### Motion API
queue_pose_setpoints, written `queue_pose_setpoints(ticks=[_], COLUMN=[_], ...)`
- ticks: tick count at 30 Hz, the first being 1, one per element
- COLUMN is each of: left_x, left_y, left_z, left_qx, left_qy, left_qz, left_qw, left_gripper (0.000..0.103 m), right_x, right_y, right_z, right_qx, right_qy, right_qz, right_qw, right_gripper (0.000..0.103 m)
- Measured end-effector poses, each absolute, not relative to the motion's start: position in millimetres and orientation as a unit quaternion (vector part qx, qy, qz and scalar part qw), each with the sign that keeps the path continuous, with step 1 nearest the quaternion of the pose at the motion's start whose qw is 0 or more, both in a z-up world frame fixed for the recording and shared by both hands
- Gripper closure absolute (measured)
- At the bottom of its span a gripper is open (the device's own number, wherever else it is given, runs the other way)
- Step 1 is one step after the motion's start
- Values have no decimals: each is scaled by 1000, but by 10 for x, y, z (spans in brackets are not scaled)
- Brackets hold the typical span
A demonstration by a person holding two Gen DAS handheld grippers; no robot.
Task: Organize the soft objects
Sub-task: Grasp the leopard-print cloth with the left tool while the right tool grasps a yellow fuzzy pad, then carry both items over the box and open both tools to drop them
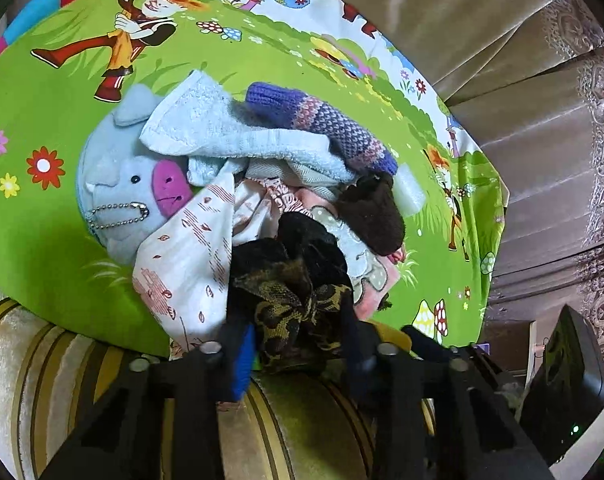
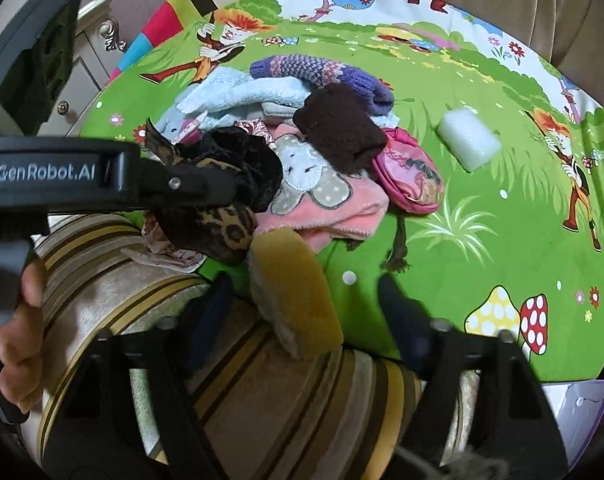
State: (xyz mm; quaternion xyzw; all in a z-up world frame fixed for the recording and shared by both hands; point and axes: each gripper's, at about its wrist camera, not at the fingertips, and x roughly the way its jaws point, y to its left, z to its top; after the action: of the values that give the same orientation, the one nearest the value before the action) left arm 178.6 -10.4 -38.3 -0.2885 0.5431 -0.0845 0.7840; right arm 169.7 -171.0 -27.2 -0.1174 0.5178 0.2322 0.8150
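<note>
Left gripper [image 1: 293, 320] clamped on leopard scarf [image 1: 289, 304], pulling it from the pile; right gripper [image 2: 306, 292] jaws apart around yellow sponge [image 2: 297, 292], must close next.

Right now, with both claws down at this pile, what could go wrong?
1. The left claw grips the leopard scarf, which is tangled in the pile, so lifting may drag the white printed cloth along.
2. The yellow sponge between the right claw's fingers sits at the mat edge and could fall.

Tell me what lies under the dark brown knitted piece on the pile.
The dark brown knitted piece rests on a pink pouch, a purple knitted mitten and pink fleece. Anything deeper beneath is covered.
</note>
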Motion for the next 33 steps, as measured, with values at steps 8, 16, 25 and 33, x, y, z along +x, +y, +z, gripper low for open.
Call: queue_pose_setpoints(ticks=[8, 16, 25, 33], left_x=[1573, 1367, 1161, 1008], left_y=[-70, -130, -117, -100], left_z=[-290, -204, -145, -68], left_qx=[-277, -238, -231, -222], left_qy=[533, 533, 528, 515], left_qz=[-95, -105, -107, -110], left_qw=[794, 805, 810, 821], left_gripper=[79, 78, 72, 85], right_x=[1613, 1472, 1240, 1113], right_y=[-1785, -1933, -2107, -2183], right_z=[-182, -21, 150, 233], right_qx=[-95, -72, -53, -45], right_qy=[507, 486, 468, 459], right_qz=[240, 233, 232, 230], right_qw=[823, 839, 851, 857], right_gripper=[70, 70, 70, 70])
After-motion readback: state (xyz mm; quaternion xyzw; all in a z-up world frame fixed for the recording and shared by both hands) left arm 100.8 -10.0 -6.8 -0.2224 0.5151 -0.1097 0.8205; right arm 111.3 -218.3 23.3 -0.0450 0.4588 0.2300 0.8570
